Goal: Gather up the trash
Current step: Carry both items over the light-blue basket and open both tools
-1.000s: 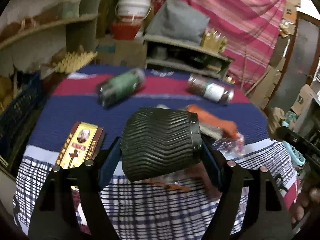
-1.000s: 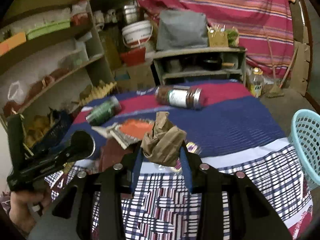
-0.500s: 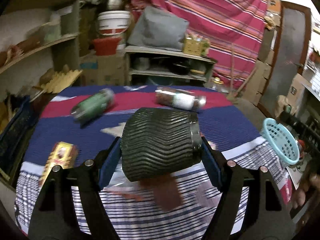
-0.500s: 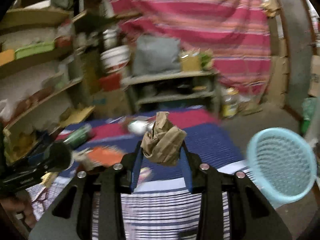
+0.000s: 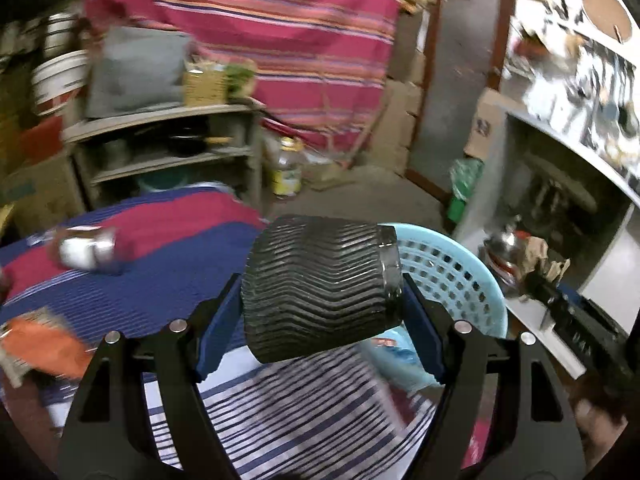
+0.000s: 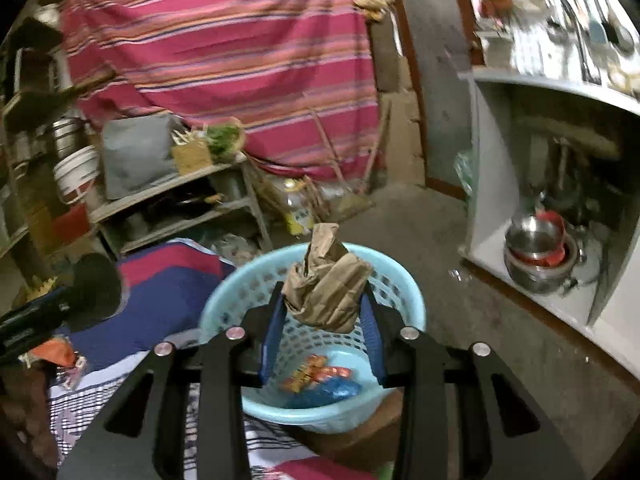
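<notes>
My left gripper [image 5: 322,312] is shut on a black ribbed cup [image 5: 320,288] lying sideways between its blue pads, held over the table's right edge just left of a light blue basket [image 5: 452,276]. My right gripper [image 6: 322,316] is shut on a crumpled brown paper bag [image 6: 326,284], held above the light blue basket [image 6: 236,292], which holds several colourful wrappers [image 6: 316,374]. In the right wrist view the left gripper with the black cup [image 6: 96,286] shows at the far left. In the left wrist view the right gripper with its paper bag [image 5: 540,256] shows at the right.
On the striped tablecloth [image 5: 168,272] lie a jar on its side [image 5: 84,246] and an orange wrapper [image 5: 44,346]. A shelf unit [image 6: 180,208] stands behind the table. A white cabinet holding metal bowls [image 6: 536,248] stands to the right across the bare floor [image 6: 460,280].
Both grippers have swung right from over the table towards the light blue basket, each keeping its hold. The basket now lies under the right gripper and beside the left one.
</notes>
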Motion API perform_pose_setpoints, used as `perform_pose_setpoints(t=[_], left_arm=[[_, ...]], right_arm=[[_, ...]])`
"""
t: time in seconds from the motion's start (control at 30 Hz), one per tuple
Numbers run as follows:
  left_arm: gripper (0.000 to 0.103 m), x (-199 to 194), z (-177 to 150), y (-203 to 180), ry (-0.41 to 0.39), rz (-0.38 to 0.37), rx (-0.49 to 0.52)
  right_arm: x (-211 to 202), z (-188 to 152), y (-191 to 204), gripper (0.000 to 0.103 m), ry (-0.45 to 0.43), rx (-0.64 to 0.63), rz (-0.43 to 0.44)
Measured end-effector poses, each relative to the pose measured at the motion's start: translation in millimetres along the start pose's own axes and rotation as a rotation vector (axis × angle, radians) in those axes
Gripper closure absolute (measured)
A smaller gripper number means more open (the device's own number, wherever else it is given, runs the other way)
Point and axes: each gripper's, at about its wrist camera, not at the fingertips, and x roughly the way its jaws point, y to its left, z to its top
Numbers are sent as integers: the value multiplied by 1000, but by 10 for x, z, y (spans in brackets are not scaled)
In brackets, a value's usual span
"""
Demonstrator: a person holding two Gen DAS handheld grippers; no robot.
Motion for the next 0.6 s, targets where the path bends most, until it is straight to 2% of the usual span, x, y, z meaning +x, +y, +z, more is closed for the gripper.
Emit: perform_pose_setpoints(t=[0.1, 0.17, 0.27, 0.33, 0.5, 0.6], left_arm=[[29, 298, -26, -233, 39, -26, 25], [28, 433, -66, -281, 59, -16, 39], [26, 666, -102, -259, 112, 4, 24], [22, 704, -105, -200, 117, 10, 5], [22, 397, -77, 138, 81, 24, -58], [22, 100, -114, 465, 70, 46, -99]], right_arm=[[134, -52, -74, 65, 23, 7, 2], [235, -73, -47, 63, 38, 4, -3], [329, -124, -60, 47, 40, 39, -12], [346, -142, -67, 44, 38, 48, -15], [188, -70, 52, 44, -6, 26, 12], [31, -1, 323, 44, -39, -5, 68]])
